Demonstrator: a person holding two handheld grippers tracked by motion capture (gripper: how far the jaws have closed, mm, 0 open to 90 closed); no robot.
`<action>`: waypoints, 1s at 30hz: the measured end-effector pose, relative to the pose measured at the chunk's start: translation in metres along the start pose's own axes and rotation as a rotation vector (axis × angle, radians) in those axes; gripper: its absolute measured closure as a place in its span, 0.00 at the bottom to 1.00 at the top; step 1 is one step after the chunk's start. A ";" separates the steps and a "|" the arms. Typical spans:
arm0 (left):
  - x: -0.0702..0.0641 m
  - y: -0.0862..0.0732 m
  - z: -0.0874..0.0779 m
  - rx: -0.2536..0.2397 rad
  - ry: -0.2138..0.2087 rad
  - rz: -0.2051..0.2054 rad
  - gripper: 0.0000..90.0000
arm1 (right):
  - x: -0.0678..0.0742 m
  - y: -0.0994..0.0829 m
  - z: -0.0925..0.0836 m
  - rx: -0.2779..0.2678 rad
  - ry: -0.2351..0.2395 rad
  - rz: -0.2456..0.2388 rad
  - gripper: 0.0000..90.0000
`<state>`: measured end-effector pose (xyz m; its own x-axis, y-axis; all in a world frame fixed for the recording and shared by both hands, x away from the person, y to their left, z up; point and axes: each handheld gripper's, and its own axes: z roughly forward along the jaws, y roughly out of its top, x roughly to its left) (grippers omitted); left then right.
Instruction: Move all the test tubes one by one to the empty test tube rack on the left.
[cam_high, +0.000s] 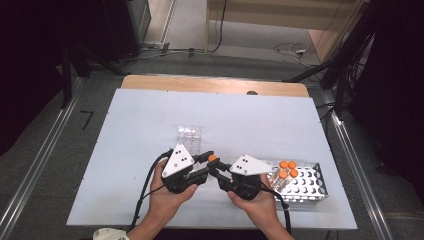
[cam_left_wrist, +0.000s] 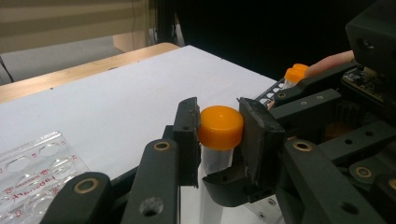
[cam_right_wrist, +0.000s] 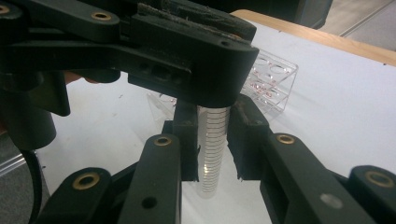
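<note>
A clear graduated tube (cam_right_wrist: 213, 154) with an orange cap (cam_left_wrist: 221, 126) stands upright between my two hands, just above the white table. My left gripper (cam_left_wrist: 218, 133) is shut on the cap, one pad pressing each side. My right gripper (cam_right_wrist: 212, 137) is shut on the tube's body lower down, under the left jaws. In the high view both grippers meet near the table's front middle, the left gripper (cam_high: 206, 161) from the left and the right gripper (cam_high: 218, 171) from the right, with the orange cap (cam_high: 212, 158) between them.
A metal rack (cam_high: 311, 186) at the right front holds several orange-capped tubes (cam_high: 287, 168). A clear plastic rack (cam_high: 189, 135) stands just beyond the grippers. The white board (cam_high: 150, 120) lies on a wooden table whose far edge (cam_high: 215, 84) shows.
</note>
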<state>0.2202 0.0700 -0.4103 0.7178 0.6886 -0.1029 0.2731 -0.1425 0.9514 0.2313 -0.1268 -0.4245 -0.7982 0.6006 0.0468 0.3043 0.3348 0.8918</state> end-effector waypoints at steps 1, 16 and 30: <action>0.000 0.000 0.000 0.000 -0.001 0.001 0.78 | 0.000 0.000 0.000 -0.001 0.001 0.001 0.80; 0.004 0.004 -0.003 -0.011 0.000 0.004 0.78 | 0.000 0.001 -0.001 -0.018 0.038 0.051 0.53; 0.020 0.011 -0.011 -0.033 0.041 -0.029 0.78 | 0.003 -0.002 -0.001 -0.021 -0.036 0.025 0.19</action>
<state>0.2306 0.0905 -0.3984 0.6830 0.7206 -0.1194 0.2716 -0.0988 0.9573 0.2283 -0.1265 -0.4256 -0.7714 0.6341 0.0531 0.3121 0.3043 0.9000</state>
